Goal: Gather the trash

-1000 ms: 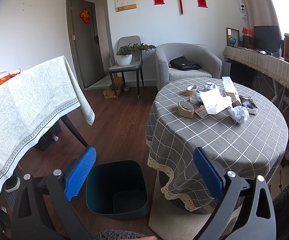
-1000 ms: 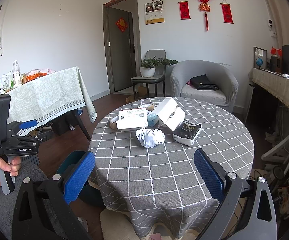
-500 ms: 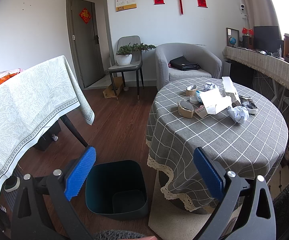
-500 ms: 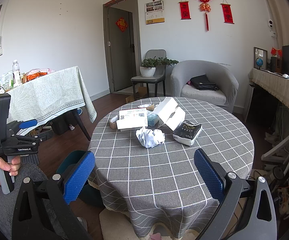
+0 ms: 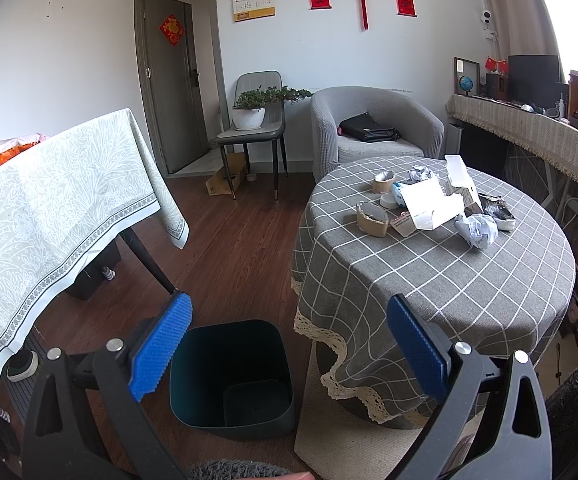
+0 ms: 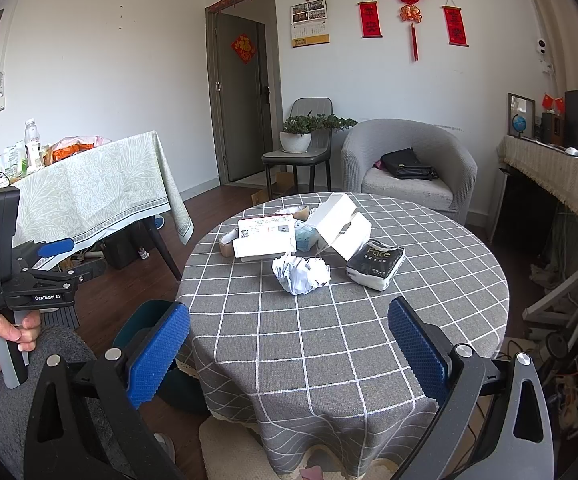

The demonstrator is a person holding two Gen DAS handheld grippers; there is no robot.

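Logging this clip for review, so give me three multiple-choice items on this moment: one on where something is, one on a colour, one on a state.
1. Where does the dark bin stand?
A. on the round table
B. on the floor beside the round table
C. on the armchair

2. What colour is the tablecloth on the round table?
A. grey with white checks
B. plain red
C. yellow stripes

3. How is the right gripper now?
A. shut on the crumpled paper
B. shut on nothing
C. open, holding nothing

Answers: 1 B, the bin sits on the wood floor by the cloth's lace edge. 2 A, the white grid shows in both views. 3 C, its blue fingers stand wide apart, and the crumpled paper lies on the table.
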